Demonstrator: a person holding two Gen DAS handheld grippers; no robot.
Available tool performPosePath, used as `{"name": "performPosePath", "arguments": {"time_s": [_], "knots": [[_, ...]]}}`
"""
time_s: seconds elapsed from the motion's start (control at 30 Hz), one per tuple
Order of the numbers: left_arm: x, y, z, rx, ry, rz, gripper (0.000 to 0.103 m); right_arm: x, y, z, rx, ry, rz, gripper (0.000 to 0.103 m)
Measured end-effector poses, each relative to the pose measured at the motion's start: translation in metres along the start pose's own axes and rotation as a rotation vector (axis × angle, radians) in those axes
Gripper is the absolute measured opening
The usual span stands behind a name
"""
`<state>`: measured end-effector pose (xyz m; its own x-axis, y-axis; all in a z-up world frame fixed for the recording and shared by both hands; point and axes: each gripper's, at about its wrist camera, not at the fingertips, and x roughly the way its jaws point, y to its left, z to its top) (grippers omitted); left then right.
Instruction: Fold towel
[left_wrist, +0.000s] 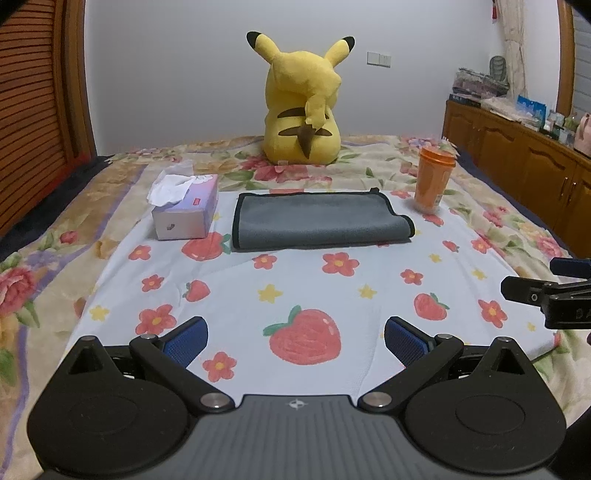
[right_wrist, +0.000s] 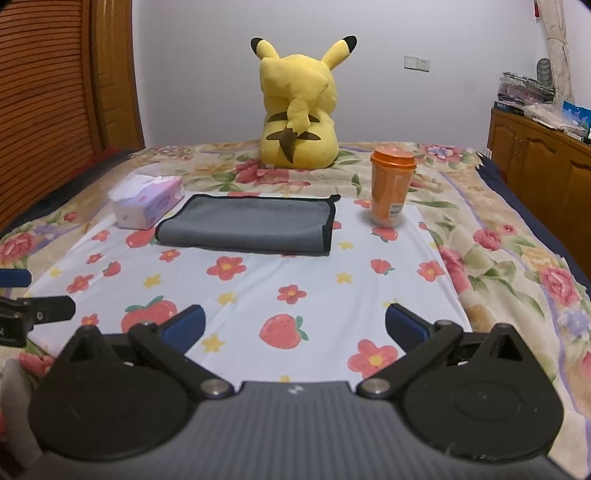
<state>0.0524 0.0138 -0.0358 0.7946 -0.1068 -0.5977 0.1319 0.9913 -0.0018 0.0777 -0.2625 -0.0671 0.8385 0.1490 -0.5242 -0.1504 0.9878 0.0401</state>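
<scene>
Nearest the left wrist lens, left gripper (left_wrist: 296, 341) spread wide, blue pads (left_wrist: 186, 341) well apart, nothing between them. Held above a pale sheet (left_wrist: 332, 295) printed with strawberries, flowers and stars. At the right edge of that view, part of the right gripper (left_wrist: 554, 295), level with it and well apart.

Nearest the right wrist lens, right gripper (right_wrist: 294, 326) likewise spread wide, pads (right_wrist: 406, 325) apart, nothing gripped. Same sheet (right_wrist: 332, 295) below. Left gripper (right_wrist: 33, 310) partly visible at the left edge.

Further out, on the sheet: grey towel (left_wrist: 319, 219) with black edging, already folded over itself, lying flat. Right end slightly uneven in the left view, upper layer offset from the lower. Same towel (right_wrist: 247, 225) centred ahead in the right view. No contact with either gripper; well apart from both.

Just left of the towel: tissue box (left_wrist: 184, 210), a tissue sticking up from the slot. Seen again in the right view (right_wrist: 147, 206), near the towel's left end; contact cannot be told.

Right of the towel, apart from it: orange cup (left_wrist: 432, 179) with lid, upright, at the sheet's far right corner (right_wrist: 391, 188).

Beyond, on a floral blanket (left_wrist: 55, 240): yellow plush (left_wrist: 303, 107), upright, back to the cameras (right_wrist: 299, 110).

Farthest: white wall (left_wrist: 184, 74), wooden cabinet (left_wrist: 517, 158) at right.
</scene>
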Motion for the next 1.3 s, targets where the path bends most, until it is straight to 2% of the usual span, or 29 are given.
{"name": "performPosePath", "arguments": {"time_s": [0.77, 1.3], "knots": [[-0.030, 0.006, 0.009, -0.023, -0.149, 0.032, 0.103, -0.012, -0.003, 0.002, 0.011, -0.096, -0.022, 0.103], [-0.038, 0.002, 0.012, -0.018, -0.184, 0.028, 0.103, -0.017, -0.006, 0.003, 0.022, -0.133, -0.026, 0.103]]}}
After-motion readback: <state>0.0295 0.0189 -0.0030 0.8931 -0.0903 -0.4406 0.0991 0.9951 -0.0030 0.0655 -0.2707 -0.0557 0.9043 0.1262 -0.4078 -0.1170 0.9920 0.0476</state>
